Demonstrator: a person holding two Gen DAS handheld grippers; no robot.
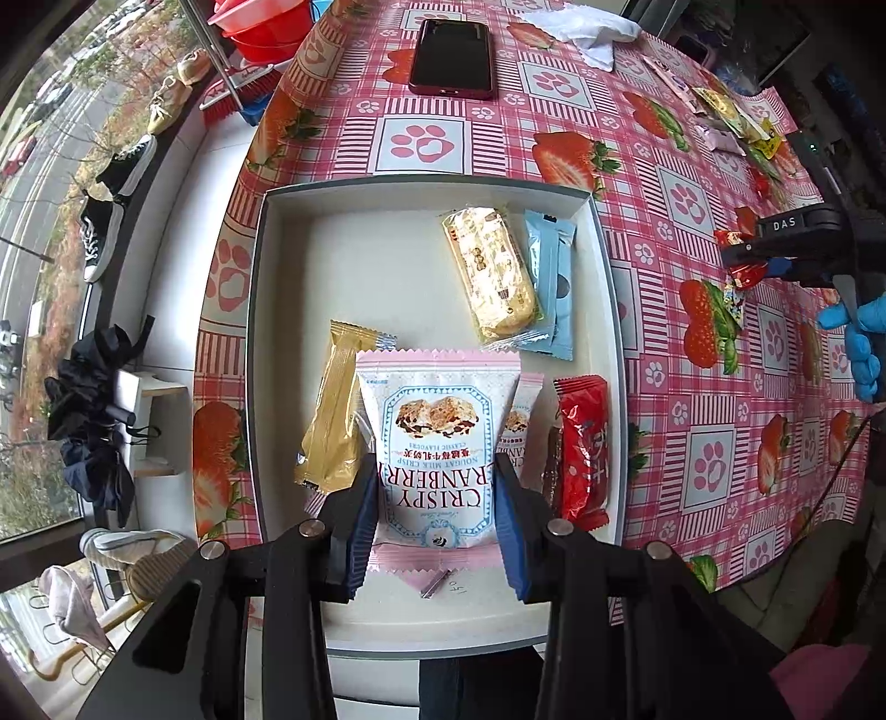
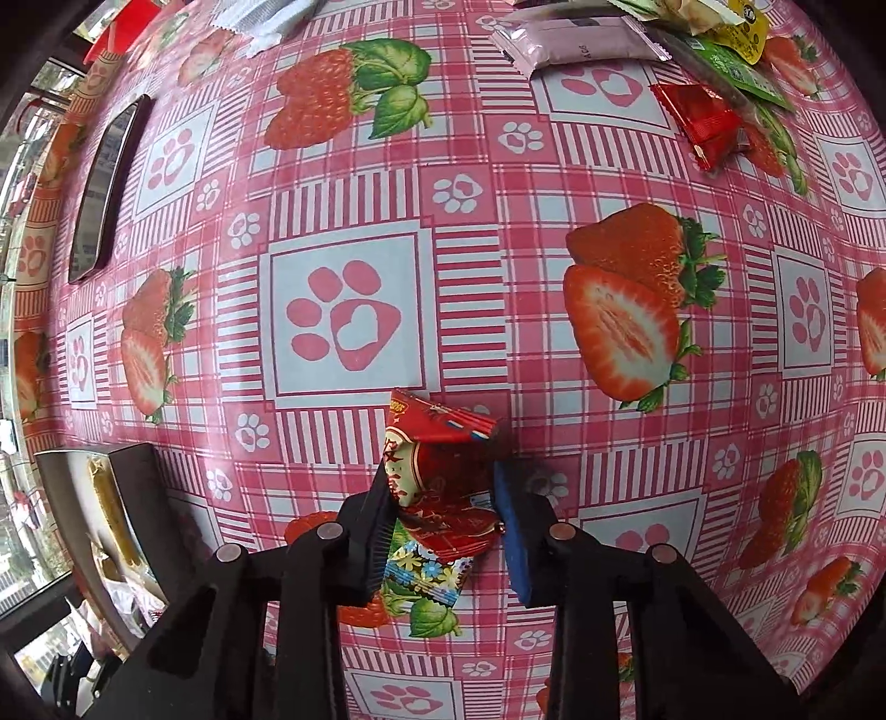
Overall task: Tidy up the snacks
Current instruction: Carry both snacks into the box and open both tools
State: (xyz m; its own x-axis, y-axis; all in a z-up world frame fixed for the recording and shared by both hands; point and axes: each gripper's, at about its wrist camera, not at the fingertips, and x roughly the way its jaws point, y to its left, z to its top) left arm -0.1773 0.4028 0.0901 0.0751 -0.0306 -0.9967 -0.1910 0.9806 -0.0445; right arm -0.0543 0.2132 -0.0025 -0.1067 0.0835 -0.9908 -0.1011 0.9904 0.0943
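Note:
My left gripper (image 1: 437, 498) is shut on a pink and white cranberry nougat packet (image 1: 437, 437) and holds it over the near half of a white box (image 1: 603, 310). In the box lie a gold bar packet (image 1: 332, 415), a clear-wrapped yellow cake (image 1: 493, 271), a light blue packet (image 1: 554, 288), a red packet (image 1: 584, 443) and a second pink packet (image 1: 523, 426). My right gripper (image 2: 443, 498) is shut on a crumpled red candy packet (image 2: 437, 476) above the strawberry tablecloth; it shows in the left wrist view (image 1: 747, 257) to the right of the box.
A phone (image 1: 451, 55) lies beyond the box. Loose snacks sit at the far right: a pink packet (image 2: 576, 41), a red packet (image 2: 703, 124), green and yellow packets (image 2: 742, 50). A flowered wrapper (image 2: 426, 576) lies under my right gripper. White cloth (image 1: 581, 30) lies far back.

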